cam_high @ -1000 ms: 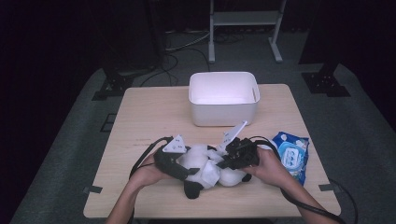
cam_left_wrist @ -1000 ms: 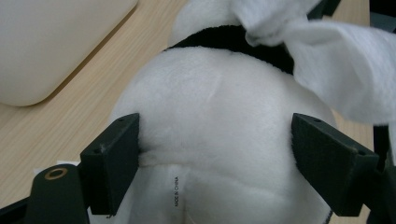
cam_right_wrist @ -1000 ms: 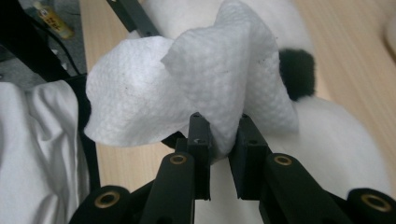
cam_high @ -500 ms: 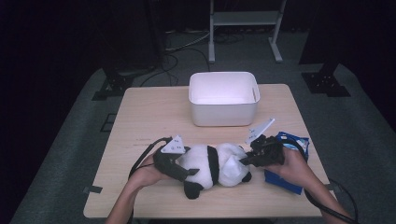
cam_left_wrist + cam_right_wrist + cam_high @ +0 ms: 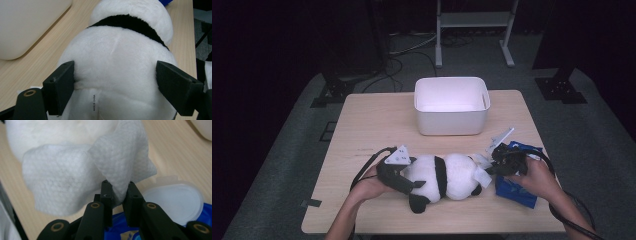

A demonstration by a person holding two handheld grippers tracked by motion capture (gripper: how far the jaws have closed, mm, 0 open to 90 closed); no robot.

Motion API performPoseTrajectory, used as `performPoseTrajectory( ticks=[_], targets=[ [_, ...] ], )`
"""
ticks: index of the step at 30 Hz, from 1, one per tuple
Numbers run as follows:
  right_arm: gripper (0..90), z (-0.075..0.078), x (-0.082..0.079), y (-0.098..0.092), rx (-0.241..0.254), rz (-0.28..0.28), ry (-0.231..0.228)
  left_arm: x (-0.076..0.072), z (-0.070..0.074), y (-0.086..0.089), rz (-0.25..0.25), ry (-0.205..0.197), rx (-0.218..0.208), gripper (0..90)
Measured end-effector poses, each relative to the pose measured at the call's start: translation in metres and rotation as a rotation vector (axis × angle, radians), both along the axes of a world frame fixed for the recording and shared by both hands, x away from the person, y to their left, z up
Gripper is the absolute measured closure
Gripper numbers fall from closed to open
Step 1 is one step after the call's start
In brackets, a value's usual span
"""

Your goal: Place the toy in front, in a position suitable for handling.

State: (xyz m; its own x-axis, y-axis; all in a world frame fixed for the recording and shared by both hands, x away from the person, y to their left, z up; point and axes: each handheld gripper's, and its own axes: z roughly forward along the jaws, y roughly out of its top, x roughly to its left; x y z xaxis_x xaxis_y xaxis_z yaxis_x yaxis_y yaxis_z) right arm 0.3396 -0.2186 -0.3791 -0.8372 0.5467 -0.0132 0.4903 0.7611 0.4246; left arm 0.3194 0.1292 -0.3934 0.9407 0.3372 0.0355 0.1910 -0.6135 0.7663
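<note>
A black-and-white panda plush (image 5: 447, 175) lies on its side on the wooden table (image 5: 377, 130). My left gripper (image 5: 412, 181) is at its left end, and its jaws press into the white rump (image 5: 117, 65) from both sides. At the plush's right end, my right gripper (image 5: 490, 168) is shut on a white wet wipe (image 5: 482, 174). In the right gripper view the wipe (image 5: 75, 175) fans out from the pinching jaws (image 5: 119, 192) in front of the plush's white fur. A blue wipe pack (image 5: 518, 189) lies under my right hand, its white lid (image 5: 175, 202) open.
A white plastic bin (image 5: 452, 105) stands at the back middle of the table, just beyond the plush. Cables trail from both grippers toward the near edge. The floor around is dark, with stand feet (image 5: 562, 90) and a metal rack (image 5: 472, 30) behind.
My right gripper has drawn away from the panda's head to the right, carrying the wipe, and now sits over the blue pack. The left gripper and the plush's rump have stayed put.
</note>
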Motion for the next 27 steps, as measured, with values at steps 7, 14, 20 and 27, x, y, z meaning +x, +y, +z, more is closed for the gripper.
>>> performPoseTrajectory(
  ticks=[7,14,20,27],
  targets=[
    [78.4,0.014,0.011,0.02,0.047,0.019,-0.037,-0.001,-0.001,-0.001,-0.009,-0.005,-0.016,17.4],
    [78.4,0.024,0.016,0.042,0.064,0.059,-0.075,-0.002,-0.002,-0.003,-0.016,-0.009,-0.014,17.4],
    [78.3,0.027,0.014,0.065,0.087,0.114,-0.082,-0.004,-0.002,-0.008,-0.032,-0.017,-0.013,17.4],
    [78.1,0.024,0.013,0.085,0.145,0.165,-0.047,-0.006,-0.003,-0.012,-0.04,-0.015,-0.025,17.4]
  ],
)
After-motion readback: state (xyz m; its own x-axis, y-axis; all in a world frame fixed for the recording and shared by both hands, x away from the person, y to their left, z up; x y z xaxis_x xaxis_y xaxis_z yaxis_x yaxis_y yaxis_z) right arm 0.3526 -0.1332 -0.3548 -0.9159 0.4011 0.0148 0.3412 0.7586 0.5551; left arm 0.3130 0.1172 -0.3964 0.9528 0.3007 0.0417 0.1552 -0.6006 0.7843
